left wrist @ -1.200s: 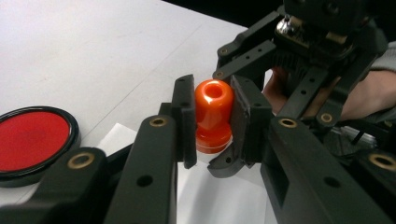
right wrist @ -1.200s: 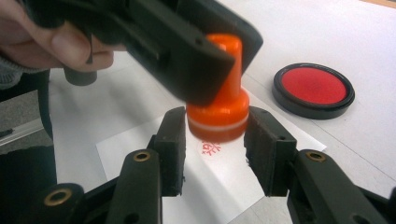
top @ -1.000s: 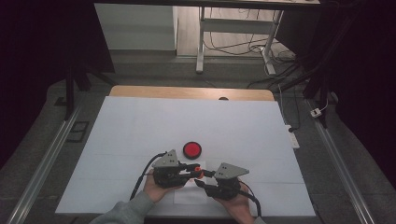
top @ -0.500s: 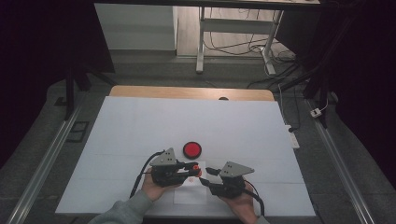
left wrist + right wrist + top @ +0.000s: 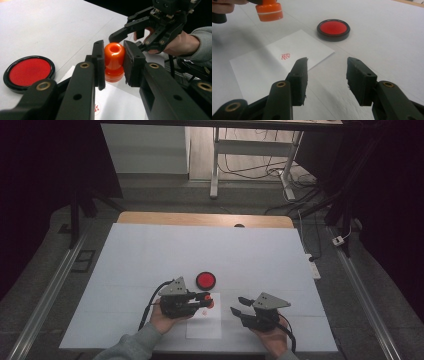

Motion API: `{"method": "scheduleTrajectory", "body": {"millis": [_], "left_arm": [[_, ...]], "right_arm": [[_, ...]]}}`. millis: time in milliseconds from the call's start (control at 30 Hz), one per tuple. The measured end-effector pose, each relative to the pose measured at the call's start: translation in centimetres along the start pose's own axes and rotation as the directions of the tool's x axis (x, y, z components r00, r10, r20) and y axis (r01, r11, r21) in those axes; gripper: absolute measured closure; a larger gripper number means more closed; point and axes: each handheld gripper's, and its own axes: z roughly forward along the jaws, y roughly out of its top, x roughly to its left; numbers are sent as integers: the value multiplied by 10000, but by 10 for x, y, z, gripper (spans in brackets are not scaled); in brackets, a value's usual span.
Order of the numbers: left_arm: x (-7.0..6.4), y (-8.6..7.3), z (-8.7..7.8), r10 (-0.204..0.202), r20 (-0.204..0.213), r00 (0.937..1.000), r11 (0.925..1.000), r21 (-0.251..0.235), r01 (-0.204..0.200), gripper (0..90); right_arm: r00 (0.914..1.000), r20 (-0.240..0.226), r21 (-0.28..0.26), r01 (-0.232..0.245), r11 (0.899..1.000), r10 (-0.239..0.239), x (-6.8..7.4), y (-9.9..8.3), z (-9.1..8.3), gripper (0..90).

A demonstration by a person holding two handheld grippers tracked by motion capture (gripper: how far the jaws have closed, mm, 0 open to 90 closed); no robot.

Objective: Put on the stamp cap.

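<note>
White table (image 5: 150,250), red ink pad (image 5: 205,280), stamped paper sheet (image 5: 204,326)

A white sheet (image 5: 150,250) covers the table. Far ahead of the left gripper (image 5: 207,299) runs a wooden edge (image 5: 200,219). A power strip (image 5: 312,267) lies right of the right gripper (image 5: 236,304), off the sheet. Cables (image 5: 250,167) trail on the floor well beyond.

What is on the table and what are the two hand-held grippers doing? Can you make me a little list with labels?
left hand-held gripper: shut on the orange stamp, held above the paper
right hand-held gripper: open, holding nothing
paper: white sheet lying flat, with a small red stamp mark on it
ink pad: round, red, black rim, lying beside the paper, apart from it
table: white surface
</note>
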Motion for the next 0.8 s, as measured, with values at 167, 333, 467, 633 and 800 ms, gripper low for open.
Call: {"method": "scheduleTrajectory", "body": {"millis": [167, 333, 467, 633, 800], "left_arm": [[-2, 0, 2, 94, -130, 9999, 9996, 250, -90, 723], [-1, 0, 0, 58, -169, 9998, 9995, 301, -53, 723], [0, 2, -3, 91, -333, 9994, 9995, 312, -81, 722], [3, 3, -6, 79, -510, 9987, 9993, 358, -61, 722], [9, 5, -10, 29, -742, 9972, 9993, 386, -1, 722]], "right_arm": [[9996, 282, -48, -43, 10000, 44, -7, -8, -13, 496], [9963, 795, -123, -329, 9994, 338, -21, -13, -31, 490], [9943, 976, 13, -429, 9991, 426, -31, -21, -42, 487], [9921, 1127, 177, -571, 9982, 548, -39, -30, -53, 482], [9891, 1276, 200, -765, 9969, 733, -47, -34, -56, 478]]}}
